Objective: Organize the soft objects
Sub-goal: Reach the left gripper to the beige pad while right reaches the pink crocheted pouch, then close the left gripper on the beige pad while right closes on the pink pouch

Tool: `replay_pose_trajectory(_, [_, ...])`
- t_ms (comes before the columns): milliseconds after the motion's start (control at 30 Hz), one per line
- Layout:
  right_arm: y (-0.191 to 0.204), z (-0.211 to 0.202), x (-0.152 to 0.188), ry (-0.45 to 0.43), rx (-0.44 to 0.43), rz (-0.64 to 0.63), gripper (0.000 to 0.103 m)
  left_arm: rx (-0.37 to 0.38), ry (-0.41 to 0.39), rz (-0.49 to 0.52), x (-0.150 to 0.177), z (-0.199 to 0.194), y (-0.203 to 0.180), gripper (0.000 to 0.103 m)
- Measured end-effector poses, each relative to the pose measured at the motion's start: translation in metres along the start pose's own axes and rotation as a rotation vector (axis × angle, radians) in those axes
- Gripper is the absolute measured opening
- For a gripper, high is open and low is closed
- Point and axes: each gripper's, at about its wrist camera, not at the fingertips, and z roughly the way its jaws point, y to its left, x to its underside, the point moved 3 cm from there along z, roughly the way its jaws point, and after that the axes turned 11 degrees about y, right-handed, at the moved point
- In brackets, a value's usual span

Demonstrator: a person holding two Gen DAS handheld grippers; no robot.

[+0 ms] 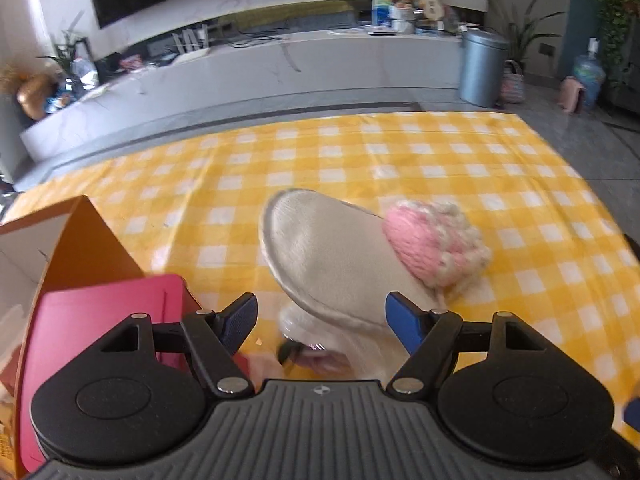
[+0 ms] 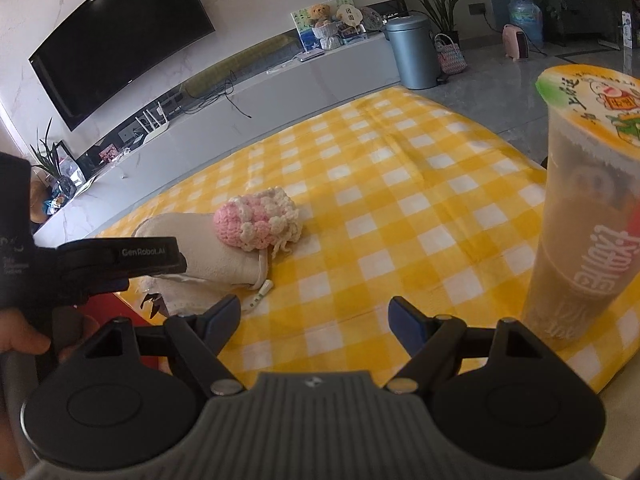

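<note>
A cream plush slipper point(image 1: 332, 256) lies sole up on the yellow checked cloth point(image 1: 400, 152). A pink and cream crocheted pouch point(image 1: 432, 240) rests against its right side. My left gripper point(image 1: 322, 322) is open, its blue pads either side of the slipper's near end. In the right wrist view the slipper point(image 2: 216, 256) and pouch point(image 2: 256, 220) lie left of centre, and the left gripper's body point(image 2: 120, 264) hovers over the slipper. My right gripper point(image 2: 314, 320) is open and empty above bare cloth.
An orange cardboard box point(image 1: 80, 248) with a pink flap point(image 1: 100, 320) stands at the left. A tall sealed drink cup point(image 2: 580, 216) stands at the right, close to my right gripper. A TV cabinet and a grey bin point(image 1: 482, 68) stand beyond the table.
</note>
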Motion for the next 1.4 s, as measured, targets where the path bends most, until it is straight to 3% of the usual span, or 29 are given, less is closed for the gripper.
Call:
replay_pose_trajectory(133, [0.001, 0.003, 0.001, 0.013, -0.001, -0.008, 0.080, 0.070, -0.019, -0.054, -0.008, -0.001, 0.006, 0.085])
replay_pose_trajectory(267, [0.002, 0.003, 0.002, 0.019, 0.005, -0.010, 0.080, 0.010, -0.011, -0.043, -0.019, 0.008, 0.000, 0.092])
replay_pose_trajectory(433, [0.002, 0.005, 0.002, 0.028, 0.014, -0.009, 0.080, -0.069, 0.025, 0.080, -0.022, 0.026, -0.025, 0.097])
replay_pose_trajectory(600, [0.001, 0.008, 0.003, 0.039, 0.026, -0.007, 0.080, 0.012, 0.068, 0.092, -0.024, 0.035, -0.034, 0.097])
replay_pose_trajectory(767, [0.000, 0.011, 0.004, 0.053, 0.034, 0.001, 0.080, 0.165, 0.097, -0.096, -0.026, 0.039, -0.009, 0.097])
replay_pose_trajectory(833, [0.000, 0.014, 0.003, 0.058, 0.038, 0.002, 0.080, 0.176, 0.092, -0.099, -0.024, 0.043, -0.004, 0.096])
replay_pose_trajectory(967, [0.007, 0.022, -0.005, 0.050, 0.042, -0.017, 0.080, 0.119, 0.047, -0.030, -0.014, 0.048, -0.006, 0.075])
replay_pose_trajectory(1067, [0.010, 0.029, -0.019, 0.017, 0.036, -0.001, 0.080, 0.100, 0.027, -0.006, -0.009, 0.047, -0.010, 0.066])
replay_pose_trajectory(1400, [0.012, 0.049, -0.045, -0.007, 0.077, 0.009, 0.080, 0.164, 0.024, 0.093, 0.039, 0.016, -0.012, 0.062])
